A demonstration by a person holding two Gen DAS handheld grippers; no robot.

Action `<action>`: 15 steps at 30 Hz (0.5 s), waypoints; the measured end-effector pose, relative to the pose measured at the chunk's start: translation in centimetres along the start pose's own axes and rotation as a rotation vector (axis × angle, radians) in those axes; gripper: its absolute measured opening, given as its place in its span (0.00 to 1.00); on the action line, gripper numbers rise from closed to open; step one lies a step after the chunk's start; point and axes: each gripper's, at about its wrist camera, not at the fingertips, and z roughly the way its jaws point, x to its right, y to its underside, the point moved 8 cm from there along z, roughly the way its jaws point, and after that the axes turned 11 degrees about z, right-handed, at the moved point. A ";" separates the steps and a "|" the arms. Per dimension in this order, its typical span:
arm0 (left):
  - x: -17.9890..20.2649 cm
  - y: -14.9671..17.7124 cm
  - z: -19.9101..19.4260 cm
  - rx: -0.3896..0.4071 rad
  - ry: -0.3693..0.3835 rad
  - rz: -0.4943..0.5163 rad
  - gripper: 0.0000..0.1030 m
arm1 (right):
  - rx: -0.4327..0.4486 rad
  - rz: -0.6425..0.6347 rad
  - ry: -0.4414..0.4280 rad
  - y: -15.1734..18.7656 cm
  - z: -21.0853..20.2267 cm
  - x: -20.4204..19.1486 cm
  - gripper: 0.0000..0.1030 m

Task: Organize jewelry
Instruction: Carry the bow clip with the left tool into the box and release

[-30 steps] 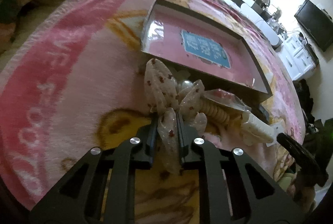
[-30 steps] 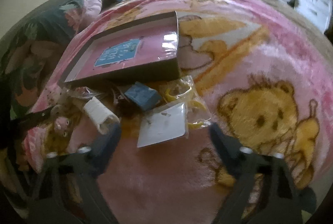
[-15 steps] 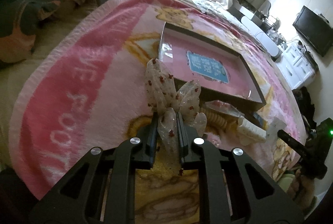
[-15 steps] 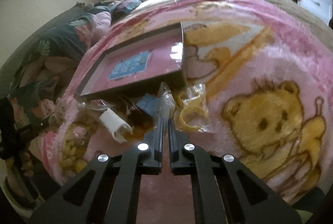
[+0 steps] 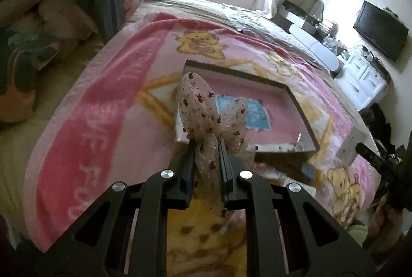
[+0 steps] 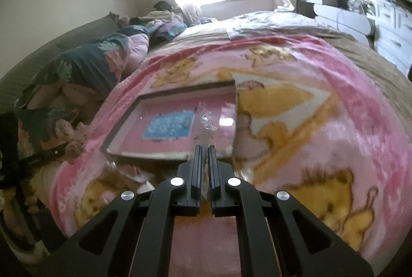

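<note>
My left gripper (image 5: 206, 145) is shut on a sheer beige bow hair clip with red specks (image 5: 206, 107), held up above the near edge of the open pink-lined box (image 5: 280, 119). My right gripper (image 6: 204, 148) is shut on a clear plastic packet (image 6: 204, 119), held edge-on above the near rim of the same box (image 6: 170, 156). A blue label lies on the box floor in the left wrist view (image 5: 257, 114) and in the right wrist view (image 6: 170, 126). Other small jewelry items near the box's front edge (image 5: 306, 171) are mostly hidden by the grippers.
The box rests on a pink blanket with yellow bears (image 6: 322, 137) spread over a bed. Crumpled bedding (image 5: 64, 6) lies at the left. White drawers (image 5: 360, 81) and a TV (image 5: 381, 29) stand at the right. The other gripper's black arm (image 5: 373, 156) shows at the right edge.
My right gripper shut on the clear packet and lifted it. Both grippers rose with their items, now held over the box's near edge; the pile below dropped out of sight.
</note>
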 end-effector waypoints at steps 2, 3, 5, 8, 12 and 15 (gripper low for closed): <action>0.5 -0.9 0.7 0.002 -0.002 0.014 0.09 | 0.005 -0.023 0.001 -0.8 0.5 -0.7 0.04; 0.7 -1.2 1.1 0.000 -0.002 0.019 0.09 | 0.006 -0.031 -0.007 -1.2 0.8 -1.1 0.04; 1.1 -2.0 2.0 -0.003 -0.002 0.027 0.09 | 0.002 -0.045 -0.014 -1.8 1.6 -1.7 0.04; 1.6 -2.8 3.2 -0.011 -0.003 0.038 0.09 | -0.005 -0.065 -0.026 -2.6 2.8 -2.6 0.04; 2.2 -3.5 4.9 -0.027 -0.013 0.060 0.09 | -0.021 -0.077 -0.042 -3.4 4.4 -3.4 0.04; 2.3 -3.8 6.1 -0.042 -0.016 0.065 0.10 | -0.036 -0.074 -0.061 -3.9 5.7 -4.0 0.04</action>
